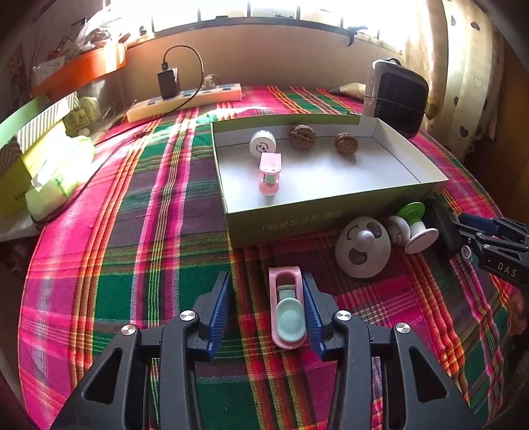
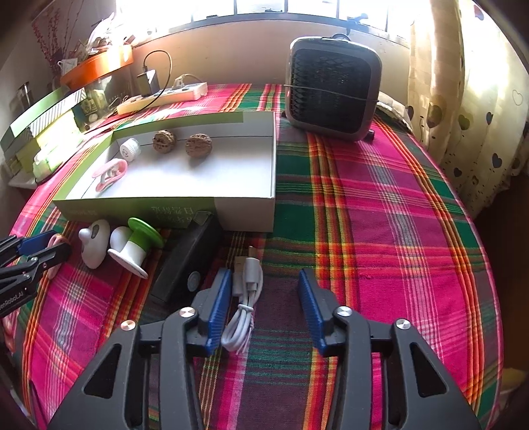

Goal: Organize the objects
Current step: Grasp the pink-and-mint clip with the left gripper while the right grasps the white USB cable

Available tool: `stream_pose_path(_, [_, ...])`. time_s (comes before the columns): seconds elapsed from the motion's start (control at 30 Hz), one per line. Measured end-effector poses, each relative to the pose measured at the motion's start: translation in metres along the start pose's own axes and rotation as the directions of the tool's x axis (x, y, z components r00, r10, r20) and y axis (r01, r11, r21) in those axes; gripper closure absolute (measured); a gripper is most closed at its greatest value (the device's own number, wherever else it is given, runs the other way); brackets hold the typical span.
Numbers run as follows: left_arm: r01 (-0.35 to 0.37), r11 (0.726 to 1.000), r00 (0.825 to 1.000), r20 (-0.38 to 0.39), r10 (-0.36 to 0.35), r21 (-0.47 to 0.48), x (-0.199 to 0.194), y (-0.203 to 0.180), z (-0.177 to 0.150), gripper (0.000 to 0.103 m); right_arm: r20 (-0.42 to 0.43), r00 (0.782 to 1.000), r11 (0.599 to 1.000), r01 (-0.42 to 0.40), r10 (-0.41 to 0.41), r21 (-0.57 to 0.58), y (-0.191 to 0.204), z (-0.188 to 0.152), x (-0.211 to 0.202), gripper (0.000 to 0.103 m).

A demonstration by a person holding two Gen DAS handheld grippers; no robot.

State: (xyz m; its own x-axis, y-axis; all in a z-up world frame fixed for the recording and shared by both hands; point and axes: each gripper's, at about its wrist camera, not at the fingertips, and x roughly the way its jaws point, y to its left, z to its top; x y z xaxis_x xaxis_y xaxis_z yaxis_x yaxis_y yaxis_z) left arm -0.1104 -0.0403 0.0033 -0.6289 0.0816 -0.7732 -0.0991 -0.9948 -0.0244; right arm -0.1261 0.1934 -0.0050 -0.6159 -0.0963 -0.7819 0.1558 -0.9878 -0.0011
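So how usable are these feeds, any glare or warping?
Left wrist view: window blown out, glare washing the pale green packets; the white-lined green cardboard box bows with fisheye. Right wrist view: same blown window, sunlit heart-print curtain, white coiled cable sharp.

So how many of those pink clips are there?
2. One pink clip lies inside the box; the other pink clip lies on the tablecloth, between the left tool's jaws.

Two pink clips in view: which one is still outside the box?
The pink clip with the mint-green pad, lying on the plaid cloth between the left tool's open blue pads. The other pink clip already lies inside the box.
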Motion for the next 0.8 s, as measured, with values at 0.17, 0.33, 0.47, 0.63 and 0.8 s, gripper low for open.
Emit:
stream_pose_path(0.17, [0.001,1.0,1.0,0.004,-0.001,-0.015,-0.0006,0.0023,0.0,0.076,0.004,1.0,1.0,-0.002,0.002,-0.003,0.0007,0.0,-0.0007,0.078])
stream_pose_path(0.33, [-0.009,1.0,1.0,0.005,0.009,-0.023,-0.0006,0.0052,-0.0003,0.085,0.006,1.0,1.0,-0.002,0.002,-0.002,0.0001,-0.0004,-0.0012,0.083])
stream_pose_path(0.47, [-0.008,0.999,1.0,0.007,0.008,-0.031,-0.0004,0.0073,-0.0007,0.087,0.006,1.0,1.0,0.002,-0.002,-0.004,0.0,-0.0005,-0.0014,0.083])
stream_pose_path(0.63, [-0.006,0.999,1.0,0.008,0.006,-0.033,-0.0006,0.0076,-0.0007,0.087,0.006,1.0,1.0,0.002,-0.002,-0.001,-0.0003,-0.0002,-0.0018,0.083])
stream_pose_path(0.8, [-0.007,0.999,1.0,0.008,0.007,-0.034,-0.0007,0.0075,-0.0006,0.087,0.006,1.0,1.0,0.001,-0.001,0.0,-0.0004,-0.0004,-0.0017,0.083])
